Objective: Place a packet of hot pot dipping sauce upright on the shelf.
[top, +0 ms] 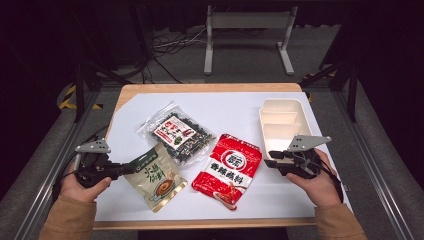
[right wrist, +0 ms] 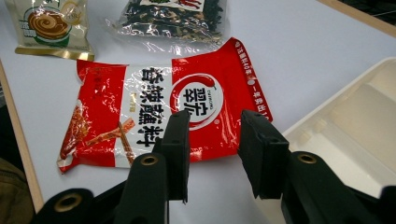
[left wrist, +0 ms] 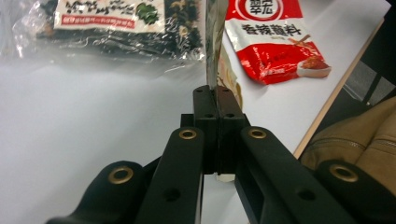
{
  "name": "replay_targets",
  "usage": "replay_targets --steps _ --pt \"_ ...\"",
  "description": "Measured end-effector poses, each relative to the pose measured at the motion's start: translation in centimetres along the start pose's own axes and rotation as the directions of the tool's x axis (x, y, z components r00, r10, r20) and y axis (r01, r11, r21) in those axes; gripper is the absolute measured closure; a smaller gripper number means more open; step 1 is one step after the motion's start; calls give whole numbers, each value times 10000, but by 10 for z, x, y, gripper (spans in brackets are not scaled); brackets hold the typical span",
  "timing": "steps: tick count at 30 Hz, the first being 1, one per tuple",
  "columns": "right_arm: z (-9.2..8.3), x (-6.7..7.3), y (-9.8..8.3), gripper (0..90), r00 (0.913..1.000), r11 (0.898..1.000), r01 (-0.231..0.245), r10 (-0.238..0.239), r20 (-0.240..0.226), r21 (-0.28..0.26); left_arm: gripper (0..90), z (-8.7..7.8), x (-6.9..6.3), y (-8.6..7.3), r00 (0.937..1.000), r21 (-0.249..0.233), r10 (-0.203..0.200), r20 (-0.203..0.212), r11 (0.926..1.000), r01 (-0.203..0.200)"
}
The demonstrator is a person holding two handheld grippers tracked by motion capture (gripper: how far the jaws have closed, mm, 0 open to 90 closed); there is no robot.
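Clamping the green pouch (top: 155, 177) by its upper left corner, left claw (top: 131, 168) together on the edge, so the pouch can be lifted clear of the worktop (top: 235, 107) without crushing its contents. Seen edge-on in the left gripper view, pouch (left wrist: 212, 46) standing thin and upright out of the shut jaws, corner pinched flat between the pads. Lying at the front left of the white sheet, just beside the clear seaweed bag (top: 175, 132) and left of the red packet (top: 229, 169); whether its far end has left the surface cannot be told.

Left hand (top: 82, 185) low at the worktop's left edge, wrist level, claw pointing right toward the middle. Right hand (top: 315, 182) at the front right, right claw (top: 272, 159) aimed left, jaws apart with nothing between them, poised over the near end of the cream tray (top: 280, 117) and facing the red packet (right wrist: 154, 107). Probably waiting to steady the tray or take the next packet; tray compartments open and unfilled, ready to receive.
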State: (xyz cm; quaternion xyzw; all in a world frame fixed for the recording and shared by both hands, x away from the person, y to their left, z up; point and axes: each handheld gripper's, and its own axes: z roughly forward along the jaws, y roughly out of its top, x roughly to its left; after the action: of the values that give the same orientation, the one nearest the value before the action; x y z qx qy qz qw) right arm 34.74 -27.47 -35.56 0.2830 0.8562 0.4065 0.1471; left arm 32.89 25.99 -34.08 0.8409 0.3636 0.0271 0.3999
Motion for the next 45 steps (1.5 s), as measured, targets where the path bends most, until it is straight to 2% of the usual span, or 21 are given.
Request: replay_targets --steps 3,5,7,11,16,21,26,29,35,40,43,44,45 --pt "1 0 0 637 10000 10000 61 -61 18 41 900 -4 -10 5 9986 -127 484 -213 9987 -487" --pt "1 0 1 641 9999 9999 97 -98 26 52 900 -8 -19 8 9955 -221 853 -404 9960 -862" --pt "1 1 1 657 9993 9994 342 -343 147 65 900 -11 -25 10 9925 -215 1127 -465 9933 -1138" --pt "1 1 1 697 9975 9978 659 -662 251 113 900 -15 -32 14 9889 -250 1327 -661 9906 -1346" --pt "1 3 8 713 9955 9955 948 -948 87 -48 900 -19 -32 20 9854 -374 1505 -797 9874 -1538" --pt "1 6 14 714 9932 9931 1158 -1160 -97 -156 900 -21 -36 26 9835 -564 1688 -646 9834 -1725" --pt "5 12 23 712 9890 9900 1376 -1391 -495 -326 900 -21 -45 39 9749 -754 2158 -553 9727 -2195" --pt "10 16 28 712 9847 9866 1600 -1618 -642 -336 900 -18 -47 43 9731 -825 2263 -425 9699 -2291" --pt "22 26 40 712 9744 9797 1969 -1997 -1031 -375 900 -5 -58 61 9611 -911 2759 -125 9569 -2759" --pt "21 30 45 714 9699 9741 2202 -2242 -954 -506 900 6 -62 72 9556 -1018 2945 42 9508 -2926" --pt "20 33 47 710 9684 9725 2253 -2302 -957 -595 900 17 -67 81 9480 -1104 3169 300 9437 -3120" --pt "20 33 47 710 9684 9725 2253 -2302 -957 -595 900 17 -67 81 9480 -1104 3169 300 9437 -3120" --pt "19 33 47 704 9681 9721 2267 -2317 -955 -603 900 20 -69 83 9439 -1111 3281 370 9401 -3224"
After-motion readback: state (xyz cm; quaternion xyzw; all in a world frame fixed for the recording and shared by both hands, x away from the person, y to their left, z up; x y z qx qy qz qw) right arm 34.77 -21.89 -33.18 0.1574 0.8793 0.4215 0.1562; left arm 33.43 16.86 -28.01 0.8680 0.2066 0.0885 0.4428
